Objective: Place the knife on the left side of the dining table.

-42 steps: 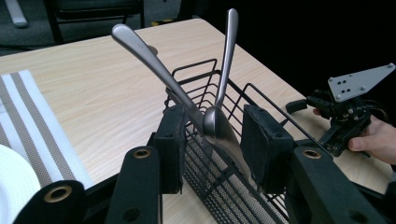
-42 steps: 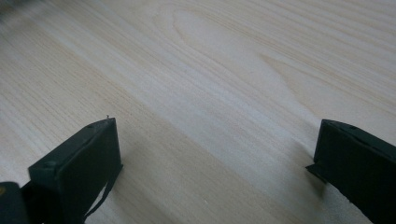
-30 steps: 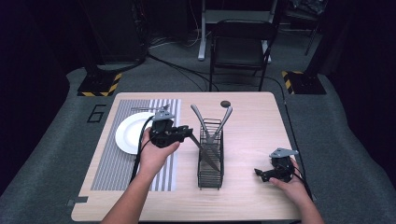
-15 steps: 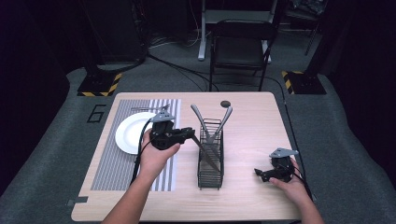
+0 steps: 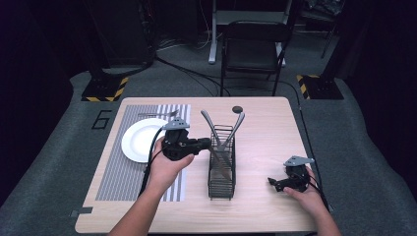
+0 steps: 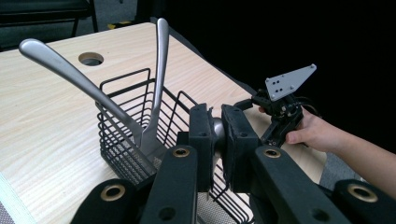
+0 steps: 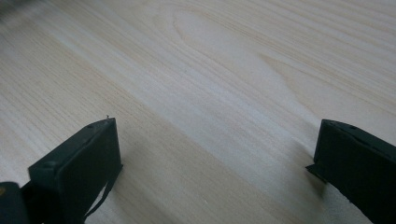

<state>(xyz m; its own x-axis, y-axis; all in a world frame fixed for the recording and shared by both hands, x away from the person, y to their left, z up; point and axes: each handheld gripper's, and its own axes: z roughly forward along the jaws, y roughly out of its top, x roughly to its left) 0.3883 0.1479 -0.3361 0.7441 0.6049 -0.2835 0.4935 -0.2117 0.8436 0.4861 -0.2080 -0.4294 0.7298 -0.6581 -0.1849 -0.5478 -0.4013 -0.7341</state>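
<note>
Left tongs are clamped on a steel utensil handle standing in the wire cutlery caddy mid-tabletop; smooth, rigid and probably slippery, it is best pinched near its end. Right tongs, jaws apart, rest empty. High view adds a plate and fork.

A metal utensil handle is clamped between the left gripper pads, over the black wire caddy. Two more silver handles are leaned apart inside the caddy, just beyond that gripper.
</note>
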